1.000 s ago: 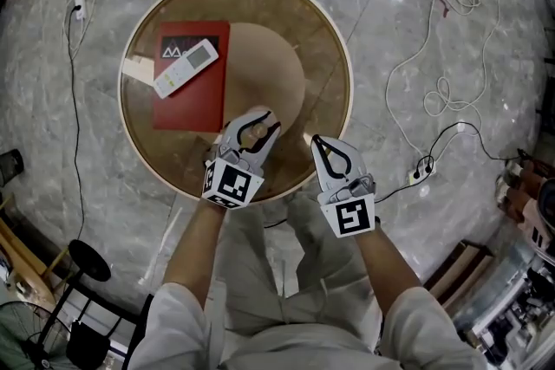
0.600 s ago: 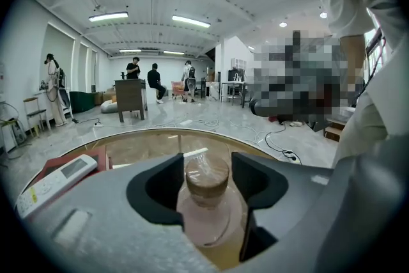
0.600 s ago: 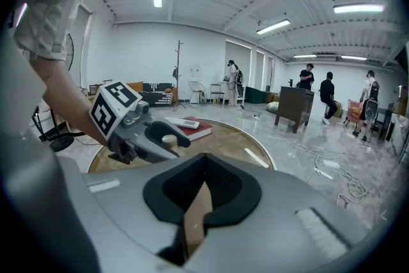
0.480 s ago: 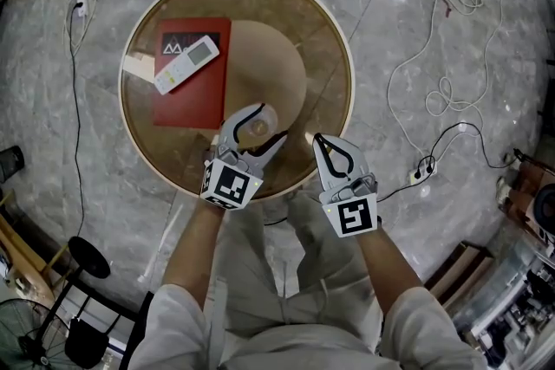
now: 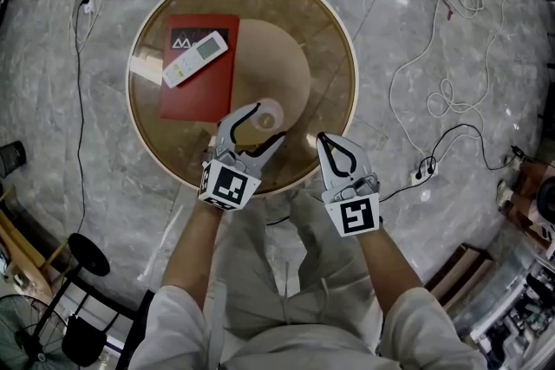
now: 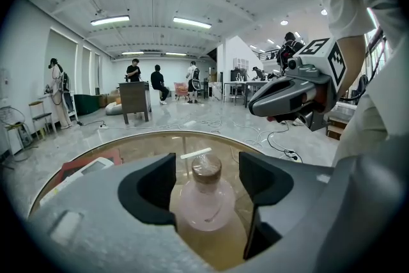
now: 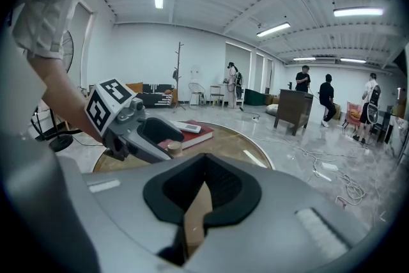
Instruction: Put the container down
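The container, a small clear bottle [image 6: 207, 201] with a cork stopper, stands upright on the round glass table [image 5: 342, 39] near its front edge. My left gripper [image 5: 269, 122] sits around it, and its jaws are opening. The bottle [image 5: 263, 117] is between the dark pads [image 6: 153, 188], with a gap on each side. My right gripper [image 5: 323, 139] hovers over the table's front right edge, a little to the right of the bottle. It is shut with nothing in it, and in the right gripper view [image 7: 203, 166] its tips meet.
A red book [image 5: 195, 87] with a white remote [image 5: 195, 59] on it lies at the table's left, beside a white card [image 5: 146, 69]. Cables [image 5: 434, 91] trail over the marble floor to the right. A black stool [image 5: 87, 256] stands at the lower left.
My left gripper's jaws have spread apart and let go of the bottle, which stays upright on the table. The right gripper has barely moved.
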`<state>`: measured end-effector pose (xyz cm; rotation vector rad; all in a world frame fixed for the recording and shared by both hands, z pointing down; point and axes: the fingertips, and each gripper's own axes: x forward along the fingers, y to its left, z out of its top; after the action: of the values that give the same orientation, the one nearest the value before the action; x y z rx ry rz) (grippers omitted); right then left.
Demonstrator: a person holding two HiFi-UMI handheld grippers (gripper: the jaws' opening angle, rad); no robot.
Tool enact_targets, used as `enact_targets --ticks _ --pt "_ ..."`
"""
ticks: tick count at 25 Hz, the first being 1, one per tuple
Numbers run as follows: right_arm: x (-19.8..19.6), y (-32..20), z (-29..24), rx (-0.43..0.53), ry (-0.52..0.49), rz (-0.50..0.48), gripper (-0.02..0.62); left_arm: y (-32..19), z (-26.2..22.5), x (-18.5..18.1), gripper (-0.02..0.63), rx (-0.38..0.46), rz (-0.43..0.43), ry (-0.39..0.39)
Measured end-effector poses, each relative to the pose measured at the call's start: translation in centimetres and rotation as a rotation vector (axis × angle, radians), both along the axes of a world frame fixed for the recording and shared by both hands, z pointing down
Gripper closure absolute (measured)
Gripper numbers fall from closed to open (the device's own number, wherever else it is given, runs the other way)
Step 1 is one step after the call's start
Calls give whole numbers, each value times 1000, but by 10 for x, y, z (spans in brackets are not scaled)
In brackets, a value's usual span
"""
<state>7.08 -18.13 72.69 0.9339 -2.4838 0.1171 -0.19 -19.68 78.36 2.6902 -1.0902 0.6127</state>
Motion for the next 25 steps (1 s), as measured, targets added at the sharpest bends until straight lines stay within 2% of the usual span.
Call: enact_targets --ticks 4,8,10,16,25 --pt "-1 4 -11 6 -3 8 589 11 -10 -10 307 -6 -11 -13" --pt "-5 11 -30 13 4 9 589 24 -28 -23 371 -9 -17 -24" --pt "-7 16 -44 18 6 10 589 30 -42 -30 414 -7 -23 -28" --pt "-14 37 -86 21 4 28 589 50 -89 -49 600 8 -30 -43" --pt "-20 69 -148 15 17 94 591 77 -157 -75 601 3 4 -45"
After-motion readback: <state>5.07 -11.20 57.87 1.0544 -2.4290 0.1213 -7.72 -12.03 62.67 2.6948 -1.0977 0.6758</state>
